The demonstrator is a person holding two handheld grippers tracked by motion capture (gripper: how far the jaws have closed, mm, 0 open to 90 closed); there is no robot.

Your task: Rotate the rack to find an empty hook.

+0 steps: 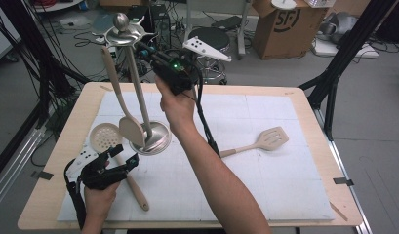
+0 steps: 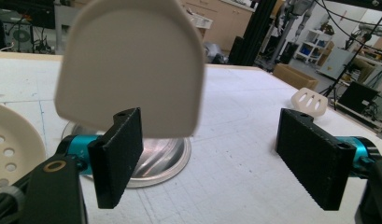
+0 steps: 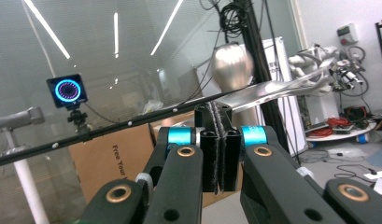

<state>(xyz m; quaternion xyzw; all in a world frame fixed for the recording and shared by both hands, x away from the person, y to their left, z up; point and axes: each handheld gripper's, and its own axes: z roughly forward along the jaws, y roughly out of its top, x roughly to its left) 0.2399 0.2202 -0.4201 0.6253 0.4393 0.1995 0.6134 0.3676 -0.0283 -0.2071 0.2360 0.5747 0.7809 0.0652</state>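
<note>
A metal utensil stand [image 1: 144,105] with a ball top rises from a round base [image 2: 156,161] on the white mat. A beige spoon [image 1: 130,127] hangs from one of its hooks, and its blade [image 2: 132,65] dangles just ahead of my left gripper [image 2: 212,140]. That left gripper [image 1: 125,155] rests low on the mat, open, with nothing between the pads. My right gripper [image 1: 141,48] is raised beside the stand's crown. Its pads meet, shut, in the right gripper view [image 3: 219,116], and the crown's arm [image 3: 282,91] crosses right behind the tips.
A beige perforated skimmer [image 1: 103,137] lies left of the base, its handle running toward the near edge. A slotted spatula [image 1: 271,138] lies to the right on the mat [image 1: 285,190]. Boxes, a stool and cables stand beyond the table's far edge.
</note>
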